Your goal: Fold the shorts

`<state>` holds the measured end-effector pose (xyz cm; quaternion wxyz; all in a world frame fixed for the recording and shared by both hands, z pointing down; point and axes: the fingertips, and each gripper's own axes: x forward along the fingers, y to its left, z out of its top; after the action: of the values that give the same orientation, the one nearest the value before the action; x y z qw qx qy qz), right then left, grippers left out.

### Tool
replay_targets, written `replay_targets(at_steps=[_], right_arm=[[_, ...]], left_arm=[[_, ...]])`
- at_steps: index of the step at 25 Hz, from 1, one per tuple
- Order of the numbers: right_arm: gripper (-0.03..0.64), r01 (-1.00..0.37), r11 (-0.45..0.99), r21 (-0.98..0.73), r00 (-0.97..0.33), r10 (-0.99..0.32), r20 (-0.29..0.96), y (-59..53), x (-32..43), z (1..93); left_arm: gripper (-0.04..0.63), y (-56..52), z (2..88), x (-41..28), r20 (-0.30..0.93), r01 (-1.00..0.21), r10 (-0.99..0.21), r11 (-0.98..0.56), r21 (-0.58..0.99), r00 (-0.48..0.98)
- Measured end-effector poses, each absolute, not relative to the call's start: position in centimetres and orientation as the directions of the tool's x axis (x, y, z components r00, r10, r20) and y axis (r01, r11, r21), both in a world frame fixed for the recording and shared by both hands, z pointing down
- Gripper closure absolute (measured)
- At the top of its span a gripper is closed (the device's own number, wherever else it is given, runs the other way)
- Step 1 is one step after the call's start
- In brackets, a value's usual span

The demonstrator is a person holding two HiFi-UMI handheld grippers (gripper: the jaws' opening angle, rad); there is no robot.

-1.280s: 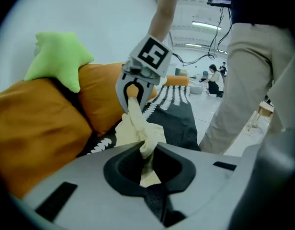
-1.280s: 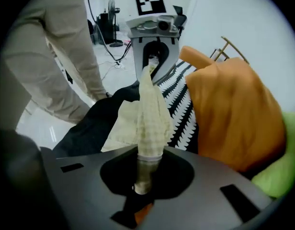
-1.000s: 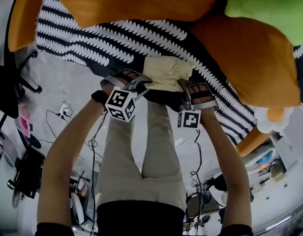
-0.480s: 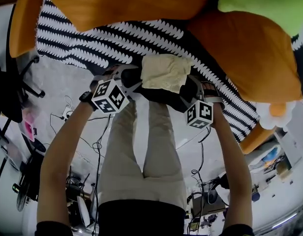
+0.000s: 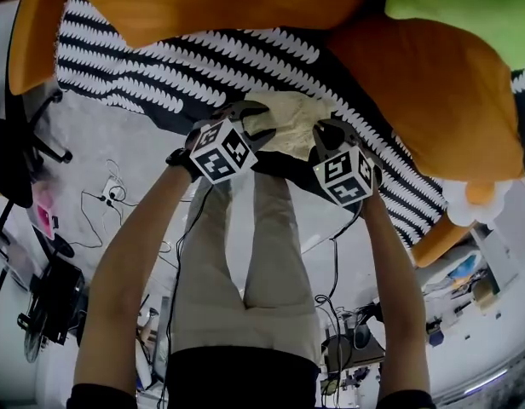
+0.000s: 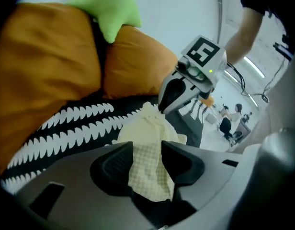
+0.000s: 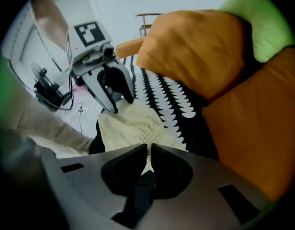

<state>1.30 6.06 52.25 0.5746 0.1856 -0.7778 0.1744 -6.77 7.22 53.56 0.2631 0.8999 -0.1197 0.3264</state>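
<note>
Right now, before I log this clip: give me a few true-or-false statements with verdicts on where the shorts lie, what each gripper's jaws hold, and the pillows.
1. The shorts lie on a black-and-white patterned cover. True.
2. The right gripper has its jaws wide apart with nothing between them. False: the jaws have just been closing and stand nearly together, pinching an edge of the shorts.
3. The left gripper has shorts fabric between its jaws. True; those jaws have just been closing a little on it.
4. All the pillows behind the shorts are blue. False: there are orange pillows and a green pillow.
</note>
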Motion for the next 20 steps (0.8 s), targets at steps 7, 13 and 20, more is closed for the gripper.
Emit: replay_targets(at_steps=[7,13,20], right_arm=[[0.589,-0.591,0.774,-0.229,-0.372,-0.01,0.928,11.2,0.3,49.8],[0.591,-0.591,0.775,-0.223,-0.244,0.092,0.965,16.5,5.2,58.1],[0.401,-0.521,0.853,-0.008,-0.255,-0.146,0.956,13.4,4.1,50.9]], left_arm=[[0.431,7.5,53.6,-9.1,0.641,-0.409,-0.009,-0.776,0.479,0.767],[0.434,11.6,57.0,-5.3,0.71,-0.308,0.111,-0.847,0.434,0.695],[0.397,6.8,51.4,-10.3,0.699,-0.258,-0.077,-0.953,0.157,0.711]])
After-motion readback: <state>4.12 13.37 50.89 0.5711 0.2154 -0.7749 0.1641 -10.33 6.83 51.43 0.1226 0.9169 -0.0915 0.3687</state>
